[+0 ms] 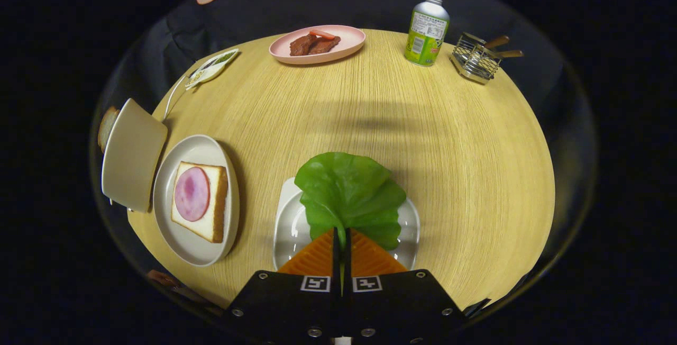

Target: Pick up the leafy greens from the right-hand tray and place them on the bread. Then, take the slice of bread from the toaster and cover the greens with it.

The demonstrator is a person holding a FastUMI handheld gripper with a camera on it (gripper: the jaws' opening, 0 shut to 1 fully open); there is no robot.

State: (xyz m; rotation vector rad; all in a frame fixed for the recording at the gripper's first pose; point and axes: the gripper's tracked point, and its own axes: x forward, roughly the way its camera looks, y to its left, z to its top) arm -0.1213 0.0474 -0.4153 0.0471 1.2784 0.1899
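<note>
At the lower centre of the frame the hand-held gripper (341,244) has its two orange ribbed fingers (317,257) pressed nearly together, pinching the stem end of the broad, glossy green leaf (346,191). The leaf fans out just ahead of the fingertips, over the shallow white square tray (410,228), whose rim shows on both sides. Left of it, apart from the tray, an oval pale grey plate (182,228) carries a square slice of white bread with a brown crust (209,212), topped by a round pink ham slice (192,193). Touching the plate's left edge stands the beige, smooth-sided toaster (132,154), with a bread slice (106,125) showing at its far side. The round light-wood tabletop (449,165), finely grained, lies open across the centre and right. Along its far edge sit a pink oval plate with brown meat pieces (317,44), a green and white bottle with a metal cap (427,30) and a small wire rack with wooden handles (478,59).
</note>
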